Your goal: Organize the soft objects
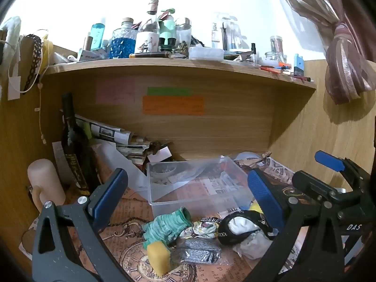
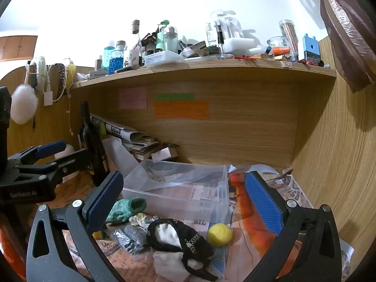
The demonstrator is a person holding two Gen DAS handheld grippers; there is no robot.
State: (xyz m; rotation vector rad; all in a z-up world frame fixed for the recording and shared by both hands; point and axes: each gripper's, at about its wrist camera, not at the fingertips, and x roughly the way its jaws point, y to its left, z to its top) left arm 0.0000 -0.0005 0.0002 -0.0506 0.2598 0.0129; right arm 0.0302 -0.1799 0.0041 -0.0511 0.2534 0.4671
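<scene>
A pile of soft things lies on the paper-covered desk in front of a clear plastic box [image 1: 188,185]: a teal knitted sock [image 1: 164,226], a yellow sponge block [image 1: 158,255], a grey glittery pouch [image 1: 198,250], a floral cloth [image 1: 204,228], a black-and-white fabric bundle [image 1: 244,230]. A yellow ball [image 2: 220,234] lies right of the bundle [image 2: 178,237], by the box [image 2: 178,192]. My left gripper [image 1: 185,202] is open and empty above the pile. My right gripper [image 2: 183,202] is open and empty over the bundle; the sock [image 2: 125,209] is near its left finger.
A dark wine bottle [image 1: 72,145] and stacked newspapers [image 1: 112,136] stand at the back left. A white candle [image 1: 44,183] sits at the left. A cluttered shelf [image 1: 178,64] hangs overhead. Wooden walls close in behind and right. The right gripper shows in the left wrist view [image 1: 329,188].
</scene>
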